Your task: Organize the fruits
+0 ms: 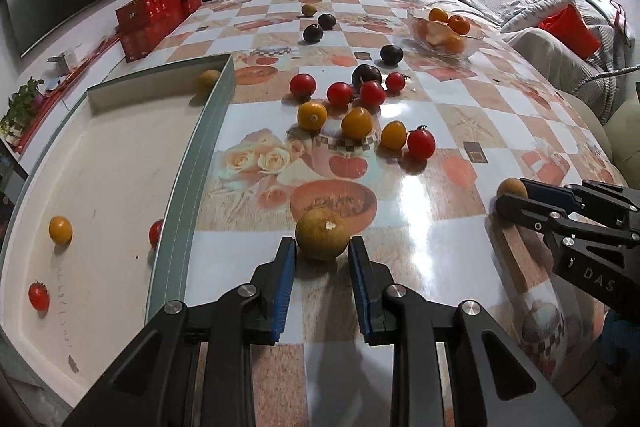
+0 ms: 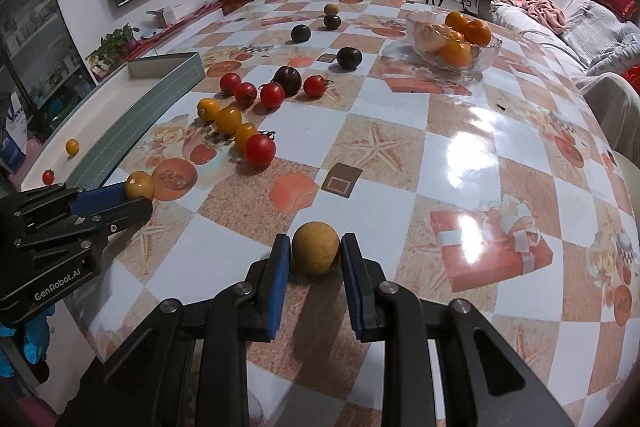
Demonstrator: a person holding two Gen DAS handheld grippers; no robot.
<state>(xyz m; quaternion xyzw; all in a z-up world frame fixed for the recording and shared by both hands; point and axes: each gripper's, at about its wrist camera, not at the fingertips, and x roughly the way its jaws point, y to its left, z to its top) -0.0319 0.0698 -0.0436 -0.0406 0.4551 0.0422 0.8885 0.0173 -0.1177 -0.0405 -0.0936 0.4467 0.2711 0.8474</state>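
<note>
A brown longan (image 1: 322, 234) is held by the left hand-held gripper (image 1: 322, 253), a yellower longan (image 2: 315, 247) by the right hand-held gripper (image 2: 315, 255), above the tabletop (image 2: 460, 131).

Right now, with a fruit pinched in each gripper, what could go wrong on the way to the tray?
The left gripper holds its round brownish fruit only at the fingertips; it might slip and roll on the glossy tablecloth. The grey-rimmed white tray has a raised wall the fruit could clip.
</note>
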